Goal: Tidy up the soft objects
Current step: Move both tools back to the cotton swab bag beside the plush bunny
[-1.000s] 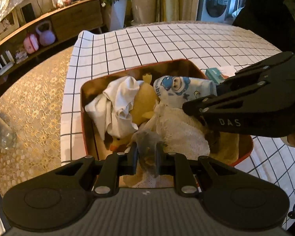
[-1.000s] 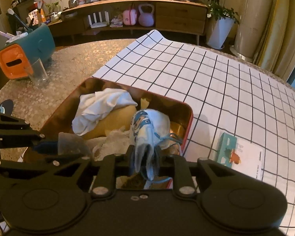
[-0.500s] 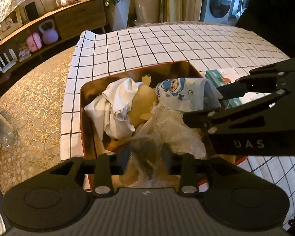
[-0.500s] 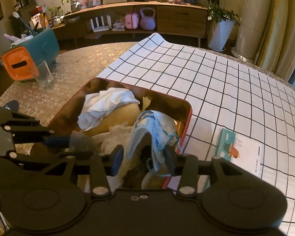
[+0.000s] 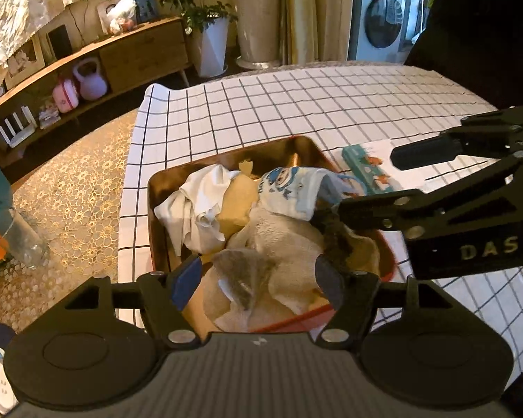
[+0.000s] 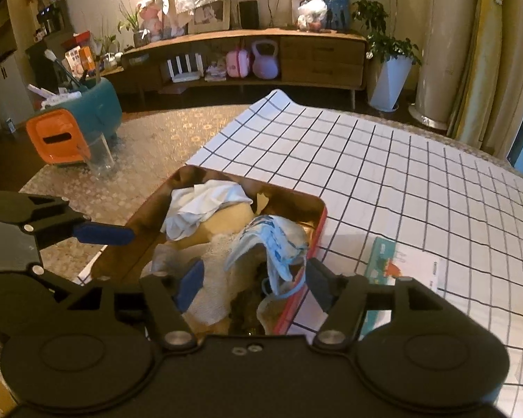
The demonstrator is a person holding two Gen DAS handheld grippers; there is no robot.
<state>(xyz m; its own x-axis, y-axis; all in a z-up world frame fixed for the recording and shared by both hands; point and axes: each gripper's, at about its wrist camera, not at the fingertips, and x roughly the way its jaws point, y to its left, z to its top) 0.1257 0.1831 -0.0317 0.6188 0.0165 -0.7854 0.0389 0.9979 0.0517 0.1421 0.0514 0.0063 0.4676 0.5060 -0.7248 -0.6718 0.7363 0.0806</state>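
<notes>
Jaws apart, cloths (image 5: 261, 230) probably untouched between

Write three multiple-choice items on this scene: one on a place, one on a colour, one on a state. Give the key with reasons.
1. Where does the blue cartoon-print cloth lie?
A. in the tray
B. on the floor
C. on the shelf

2. What colour is the kettlebell on the shelf?
A. green
B. purple
C. black

3. How does the right gripper stand?
A. shut on the cloth
B. open
C. out of view

Key: 1 A, it rests on the pile inside the tray. 2 B, it shows pale purple. 3 B, its pads stand apart, clear of the cloth.
</notes>
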